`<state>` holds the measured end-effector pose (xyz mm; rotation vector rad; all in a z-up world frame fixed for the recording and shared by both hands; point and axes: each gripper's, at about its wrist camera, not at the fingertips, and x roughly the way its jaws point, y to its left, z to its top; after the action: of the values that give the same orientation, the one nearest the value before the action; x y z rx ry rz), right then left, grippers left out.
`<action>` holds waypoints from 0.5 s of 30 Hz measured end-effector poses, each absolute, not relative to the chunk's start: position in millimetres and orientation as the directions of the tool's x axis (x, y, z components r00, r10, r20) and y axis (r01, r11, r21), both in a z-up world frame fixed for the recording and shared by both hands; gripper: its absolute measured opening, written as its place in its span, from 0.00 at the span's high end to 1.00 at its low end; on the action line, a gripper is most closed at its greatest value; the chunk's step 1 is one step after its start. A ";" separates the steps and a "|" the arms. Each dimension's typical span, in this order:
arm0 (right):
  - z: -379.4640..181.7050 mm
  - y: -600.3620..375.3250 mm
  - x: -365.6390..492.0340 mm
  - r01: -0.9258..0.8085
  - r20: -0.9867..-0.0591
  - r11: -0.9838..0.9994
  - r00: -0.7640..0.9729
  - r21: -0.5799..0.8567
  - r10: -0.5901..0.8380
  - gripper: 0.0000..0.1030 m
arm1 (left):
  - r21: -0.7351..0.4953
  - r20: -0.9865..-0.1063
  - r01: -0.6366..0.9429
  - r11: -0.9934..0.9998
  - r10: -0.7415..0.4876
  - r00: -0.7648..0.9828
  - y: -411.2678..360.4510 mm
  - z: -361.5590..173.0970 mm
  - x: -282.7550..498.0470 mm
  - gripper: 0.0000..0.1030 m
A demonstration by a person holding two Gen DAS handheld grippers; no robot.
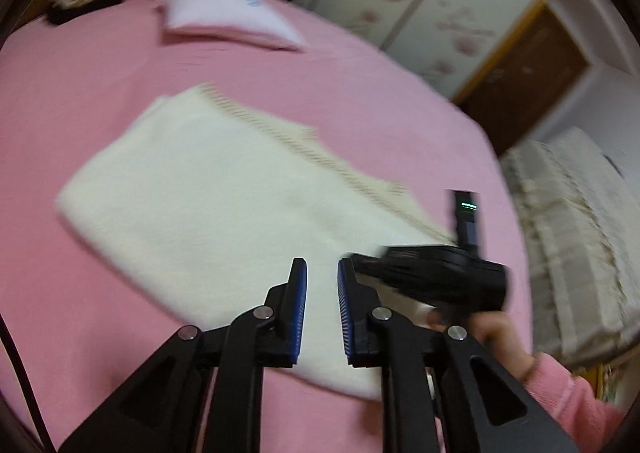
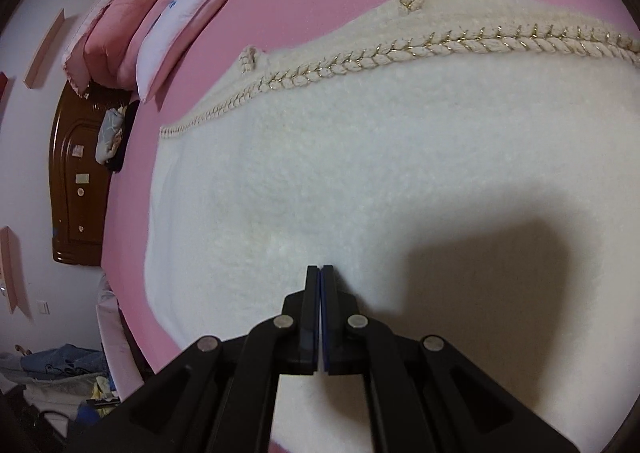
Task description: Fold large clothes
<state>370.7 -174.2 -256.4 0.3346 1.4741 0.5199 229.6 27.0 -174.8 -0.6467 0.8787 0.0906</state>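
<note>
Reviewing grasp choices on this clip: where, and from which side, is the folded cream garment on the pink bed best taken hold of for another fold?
Probably at a corner of the braided trim edge of the cream garment, approached from the bare pink sheet beyond it. That edge is a free layered border, so a finger can slide under; the middle lies flat and offers nothing to pinch. The left gripper is open and empty.

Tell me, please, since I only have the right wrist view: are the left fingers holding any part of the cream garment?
Observer: No. The left gripper has a gap between its fingers, with nothing in it, above the cream garment.
Operator: Is the garment already folded?
Observer: It lies as a flat rectangle on the pink bed.
Operator: Is my hand visible?
Observer: Yes, the right hand, in a pink sleeve, grips the right gripper's black body.
</note>
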 end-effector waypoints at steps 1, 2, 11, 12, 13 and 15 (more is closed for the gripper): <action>-256.6 -173.9 382.4 -0.131 -0.857 0.850 0.012 0.510 0.515 1.00 | -0.479 -0.765 -0.398 0.782 -0.150 0.626 45.2 -183.1 227.0 0.85; -257.1 -171.8 381.9 -0.133 -0.861 0.854 0.005 0.503 0.508 1.00 | -0.480 -0.778 -0.436 0.761 -0.140 0.613 58.8 -190.6 225.2 0.81; -276.0 -163.0 399.8 -0.029 -0.878 0.878 -0.040 0.477 0.476 1.00 | -0.465 -0.868 -0.688 0.558 -0.132 0.479 167.2 -268.6 205.3 0.32; -275.8 -162.4 399.8 -0.019 -0.883 0.883 -0.041 0.469 0.468 1.00 | -0.458 -0.873 -0.704 0.542 -0.126 0.471 176.4 -277.7 203.1 0.24; -274.6 -160.1 399.4 -0.022 -0.891 0.891 -0.038 0.453 0.452 1.00 | -0.452 -0.877 -0.724 0.522 -0.113 0.467 184.6 -288.0 199.1 0.20; -273.2 -154.3 398.7 -0.034 -0.906 0.906 -0.026 0.422 0.422 1.00 | -0.469 -0.871 -0.727 0.501 -0.125 0.475 194.9 -302.6 201.6 0.16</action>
<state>398.7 -154.3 -273.2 0.3118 1.5614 0.3733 201.6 194.9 -302.6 -1.0017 1.0326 0.4549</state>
